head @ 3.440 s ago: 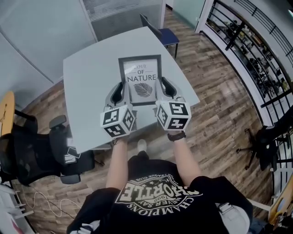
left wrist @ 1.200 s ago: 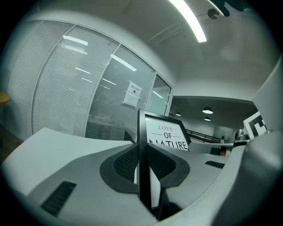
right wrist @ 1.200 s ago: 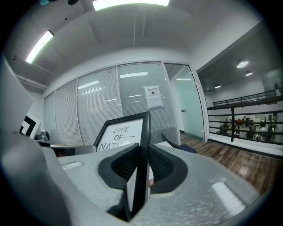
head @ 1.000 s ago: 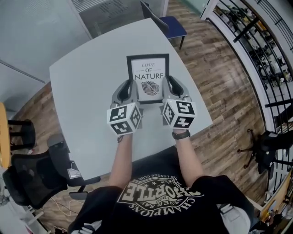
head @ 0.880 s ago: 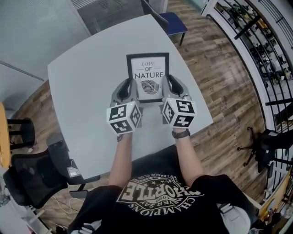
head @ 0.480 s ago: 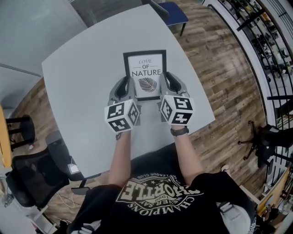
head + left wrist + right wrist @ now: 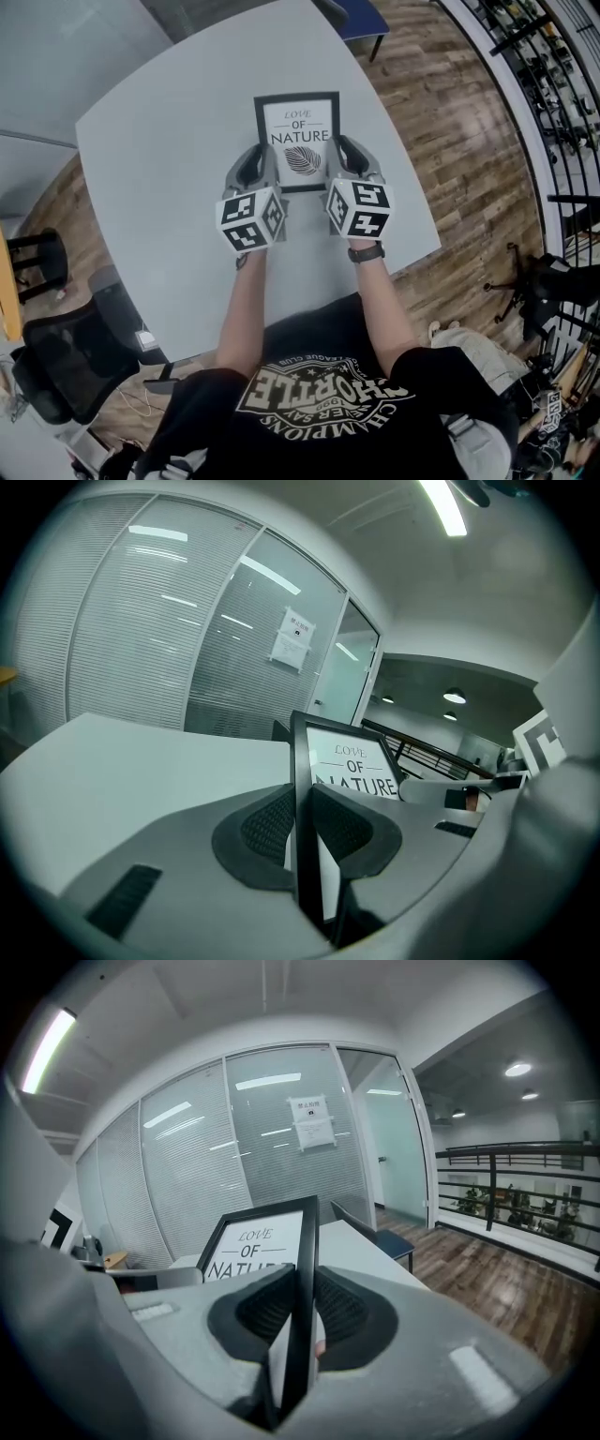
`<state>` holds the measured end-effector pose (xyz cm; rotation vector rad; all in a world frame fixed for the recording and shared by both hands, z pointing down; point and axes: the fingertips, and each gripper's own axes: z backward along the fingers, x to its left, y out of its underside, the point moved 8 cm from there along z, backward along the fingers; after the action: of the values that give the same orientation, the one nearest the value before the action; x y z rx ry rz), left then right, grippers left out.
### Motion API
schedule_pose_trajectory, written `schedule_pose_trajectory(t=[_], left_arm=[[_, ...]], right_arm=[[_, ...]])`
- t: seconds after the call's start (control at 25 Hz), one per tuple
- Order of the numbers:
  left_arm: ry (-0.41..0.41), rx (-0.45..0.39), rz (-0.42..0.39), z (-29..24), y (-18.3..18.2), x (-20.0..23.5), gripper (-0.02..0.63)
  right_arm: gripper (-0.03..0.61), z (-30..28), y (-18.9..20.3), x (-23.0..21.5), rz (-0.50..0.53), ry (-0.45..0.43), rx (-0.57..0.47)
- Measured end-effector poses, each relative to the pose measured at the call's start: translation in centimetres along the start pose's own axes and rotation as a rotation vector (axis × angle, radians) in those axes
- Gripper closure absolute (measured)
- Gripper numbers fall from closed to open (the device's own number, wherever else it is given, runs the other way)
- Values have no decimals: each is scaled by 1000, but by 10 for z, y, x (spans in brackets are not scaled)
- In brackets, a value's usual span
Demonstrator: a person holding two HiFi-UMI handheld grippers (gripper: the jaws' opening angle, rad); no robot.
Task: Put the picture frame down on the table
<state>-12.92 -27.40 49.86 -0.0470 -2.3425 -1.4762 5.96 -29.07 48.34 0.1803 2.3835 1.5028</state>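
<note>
The left gripper [image 7: 254,172] is pinched onto the left edge of the picture frame [image 7: 298,141]. Its own view shows the jaws pressed against the black moulding near the lower corner. The frame, with its print facing the person, is held between the two grippers over the middle of the grey table [image 7: 159,150]. I cannot tell whether its bottom edge touches the tabletop, though it looks raised and tilted. The right gripper [image 7: 349,164] clamps the opposite edge in the same way, jaws closed on the moulding. I judge the step in hand to be the lowering itself, with the placing not yet done. The next move calls for both grippers to descend evenly and lay the frame flat, then release together so it neither skids nor twists.
</note>
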Motion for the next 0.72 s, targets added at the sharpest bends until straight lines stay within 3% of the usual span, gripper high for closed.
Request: schedule_pose_trajectory(t=[0.72], left_arm=[[-20,96,58,-78,41,25,546]], right_arm=[[515,-77,40,-38,6,-4,118]])
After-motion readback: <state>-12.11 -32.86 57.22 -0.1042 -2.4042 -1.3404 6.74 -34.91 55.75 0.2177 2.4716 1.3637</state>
